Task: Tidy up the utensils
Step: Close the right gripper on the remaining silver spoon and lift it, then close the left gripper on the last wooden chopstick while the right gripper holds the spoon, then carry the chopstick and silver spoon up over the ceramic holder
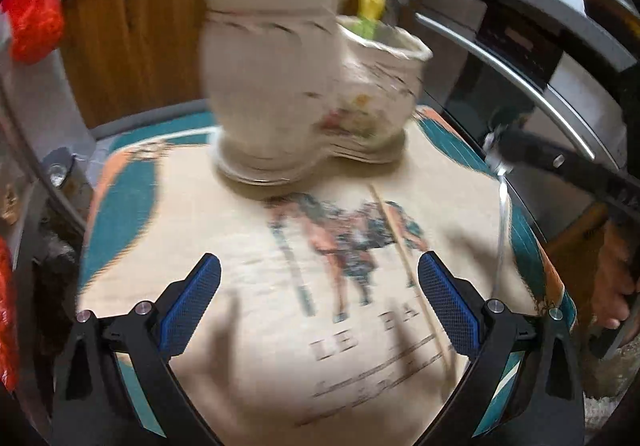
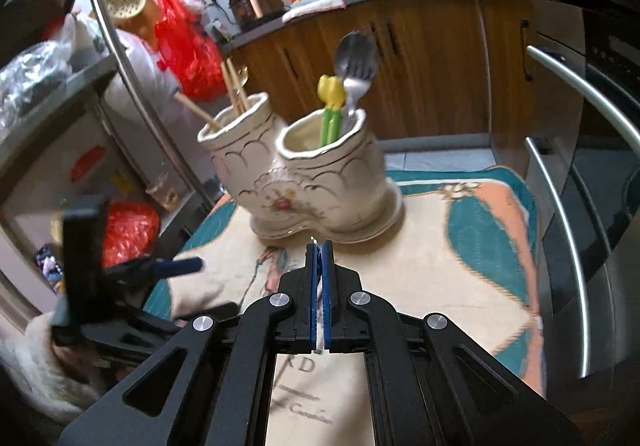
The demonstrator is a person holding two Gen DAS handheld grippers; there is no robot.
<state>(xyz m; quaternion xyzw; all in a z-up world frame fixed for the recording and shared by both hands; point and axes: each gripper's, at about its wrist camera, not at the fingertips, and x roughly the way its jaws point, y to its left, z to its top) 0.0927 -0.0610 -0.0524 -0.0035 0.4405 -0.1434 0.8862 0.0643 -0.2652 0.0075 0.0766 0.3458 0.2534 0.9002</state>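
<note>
A cream ceramic double-cup holder (image 1: 304, 85) (image 2: 304, 173) stands at the back of a printed cloth (image 1: 240, 246) (image 2: 440, 266). Its left cup holds wooden chopsticks (image 2: 234, 93). Its right cup holds a spoon and fork (image 2: 356, 65) and a yellow-green utensil (image 2: 332, 101). One loose chopstick (image 1: 408, 270) lies on the cloth just inside the right finger of my left gripper (image 1: 320, 286), which hovers open and empty. My right gripper (image 2: 319, 246) (image 1: 498, 157) is shut on a thin silvery utensil (image 1: 502, 213) (image 2: 319, 310) in front of the holder. The left gripper (image 2: 212, 286) shows at the cloth's left edge.
An oven front with steel bar handles (image 1: 520, 77) (image 2: 568, 230) runs along the right. Wooden cabinets (image 2: 420, 57) stand behind under a cluttered counter. Red bags (image 2: 188, 45) and a fridge handle (image 2: 120, 57) are on the left. A hand (image 1: 612, 286) grips the right tool.
</note>
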